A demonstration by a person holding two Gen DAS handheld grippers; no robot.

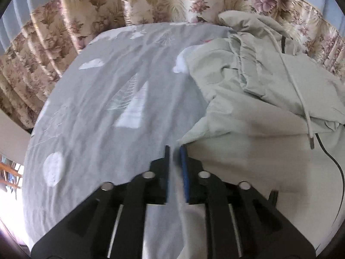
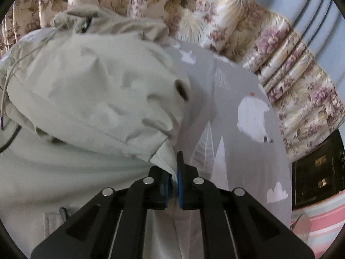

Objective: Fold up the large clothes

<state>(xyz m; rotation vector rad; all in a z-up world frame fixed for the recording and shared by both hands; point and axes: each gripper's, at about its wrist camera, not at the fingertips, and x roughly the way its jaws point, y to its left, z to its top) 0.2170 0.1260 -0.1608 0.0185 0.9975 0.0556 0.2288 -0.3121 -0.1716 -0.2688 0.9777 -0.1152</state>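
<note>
With the hoodie (image 1: 258, 90) lying crumpled on the bed (image 1: 103, 99), each hand-held gripper — left (image 1: 175, 151), right (image 2: 175, 168) — is clenched on a hem edge, apparently so the garment can be drawn flat for folding.

I see the jacket (image 2: 90, 90) as thin, matt woven cloth, pale grey-green and crumpled, its white drawcord (image 1: 301, 99) ending in a shiny metal tip. The bedsheet (image 1: 103, 99) is soft, matt grey printed cotton. At twelve o'clock the floral curtain (image 1: 97, 2) has a satin sheen. Both grippers' frames look like matt black plastic with bright metal pins.
</note>
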